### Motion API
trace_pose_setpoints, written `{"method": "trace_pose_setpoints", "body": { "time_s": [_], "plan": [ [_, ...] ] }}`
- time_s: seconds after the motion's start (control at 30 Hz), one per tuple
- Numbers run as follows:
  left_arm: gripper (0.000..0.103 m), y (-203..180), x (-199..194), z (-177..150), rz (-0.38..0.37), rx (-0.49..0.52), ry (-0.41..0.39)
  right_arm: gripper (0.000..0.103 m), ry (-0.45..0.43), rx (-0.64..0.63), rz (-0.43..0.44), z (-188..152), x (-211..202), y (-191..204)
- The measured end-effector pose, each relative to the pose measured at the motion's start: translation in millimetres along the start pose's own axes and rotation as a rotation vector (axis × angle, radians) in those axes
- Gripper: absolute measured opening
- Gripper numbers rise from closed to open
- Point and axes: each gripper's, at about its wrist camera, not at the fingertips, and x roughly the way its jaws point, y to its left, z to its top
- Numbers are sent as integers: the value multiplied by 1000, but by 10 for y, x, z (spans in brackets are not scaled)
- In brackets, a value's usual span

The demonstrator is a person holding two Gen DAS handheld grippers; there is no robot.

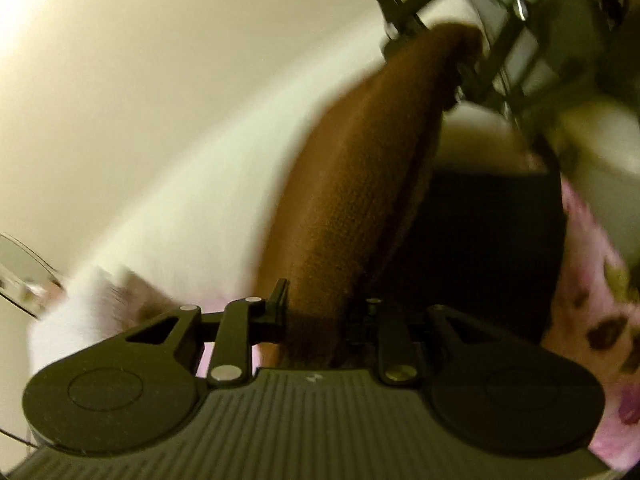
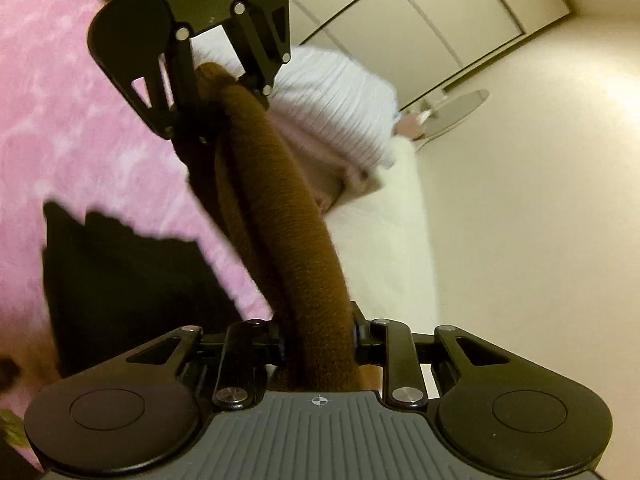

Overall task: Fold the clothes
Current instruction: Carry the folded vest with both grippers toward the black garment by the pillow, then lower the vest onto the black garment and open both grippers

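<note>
A brown knitted garment (image 1: 352, 200) is pulled taut in the air between both grippers. My left gripper (image 1: 316, 316) is shut on one end of it, and the right gripper (image 1: 452, 64) clamps the other end at the top right of the left wrist view. In the right wrist view the brown garment (image 2: 280, 220) runs from my right gripper (image 2: 320, 336), shut on it, up to the left gripper (image 2: 216, 96). A black garment (image 2: 120, 280) lies flat on the pink bedspread (image 2: 60, 100) beneath.
A white ribbed garment (image 2: 336, 104) sits over a pinkish one near the bed's edge, beside white bedding (image 2: 388, 240). Pale closet doors (image 2: 440, 12) and cream floor (image 2: 520, 220) lie beyond. A round glass-like object (image 2: 460, 108) stands on the floor. Floral pink fabric (image 1: 600, 312) is at right.
</note>
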Motion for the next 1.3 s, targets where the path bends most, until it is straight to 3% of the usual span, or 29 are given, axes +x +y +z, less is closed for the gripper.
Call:
{"method": "trace_pose_setpoints", "body": {
  "time_s": [0.1, 0.2, 0.3, 0.47, 0.6, 0.7, 0.8, 0.93, 1.07, 1.2, 1.3],
  "plan": [
    [26, -546, 627, -315, -76, 9, 123, 30, 35, 12, 68, -392, 447, 310],
    [30, -887, 747, -486, -57, 72, 105, 35, 65, -14, 92, -687, 669, 636],
    [30, -927, 633, -634, -27, 75, 79, 40, 50, -56, 51, -813, 505, 780],
    [20, -888, 576, -497, -31, 61, 89, 36, 78, 29, 105, -925, 463, 753],
    [19, -930, 396, -474, -17, 26, 70, 33, 78, 20, 118, -931, 416, 803],
    [21, -1080, 508, -528, -30, 36, 98, 33, 78, 12, 135, -975, 413, 895],
    [24, -1167, 499, -456, -25, 32, 117, 38, 84, -6, 117, -1011, 470, 1022],
    [37, -985, 390, -491, -65, -84, 152, 46, 129, 38, 117, -997, 422, 927],
    [37, -769, 163, -570, -99, -277, 220, 49, 215, 182, 146, -983, 346, 751],
    [44, -537, -146, -586, -87, -563, 269, 50, 281, 496, 182, -817, 211, 459],
    [62, -426, -363, -562, -63, -775, 275, 58, 298, 820, 237, -779, 66, 212]
  ]
}}
